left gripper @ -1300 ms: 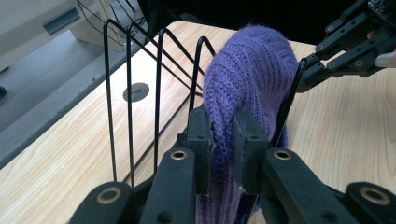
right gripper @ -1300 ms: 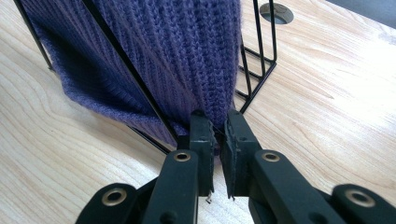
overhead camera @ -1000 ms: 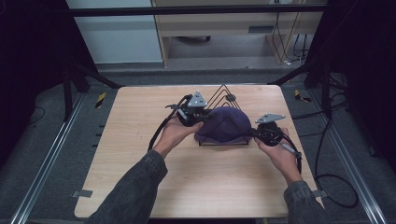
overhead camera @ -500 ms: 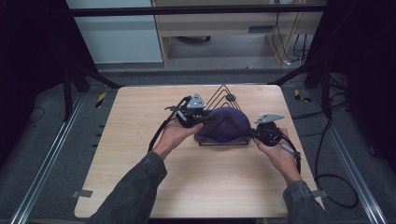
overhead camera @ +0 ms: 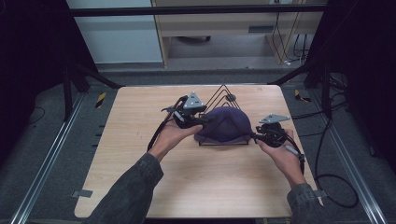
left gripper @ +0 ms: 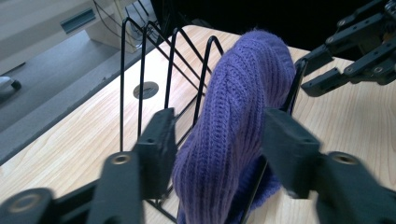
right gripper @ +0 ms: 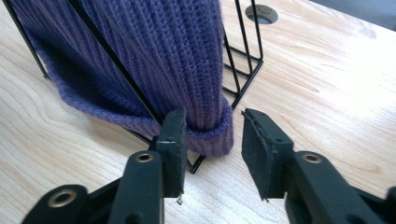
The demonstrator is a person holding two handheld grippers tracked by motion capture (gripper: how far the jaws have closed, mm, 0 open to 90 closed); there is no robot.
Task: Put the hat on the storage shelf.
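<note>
Both our claws have just been opening. The left claw (left gripper: 217,149) stands apart around the purple knit hat (left gripper: 238,116), pads off the wool as far as we can tell. Our right claw (right gripper: 212,144) gapes at the hat's folded brim. The hat's draped over a black wire rack (overhead camera: 223,93) mid-table (overhead camera: 140,186), claws on either side.

— anything different from a second ago?

— both sets of jaws have just been opening. the left gripper (left gripper: 215,149) lets go of the purple knit hat (left gripper: 238,116), which sits loose between its pads.

— and the other side?

— the right gripper (right gripper: 212,144) parts too, the hat's rolled brim free between them.
</note>
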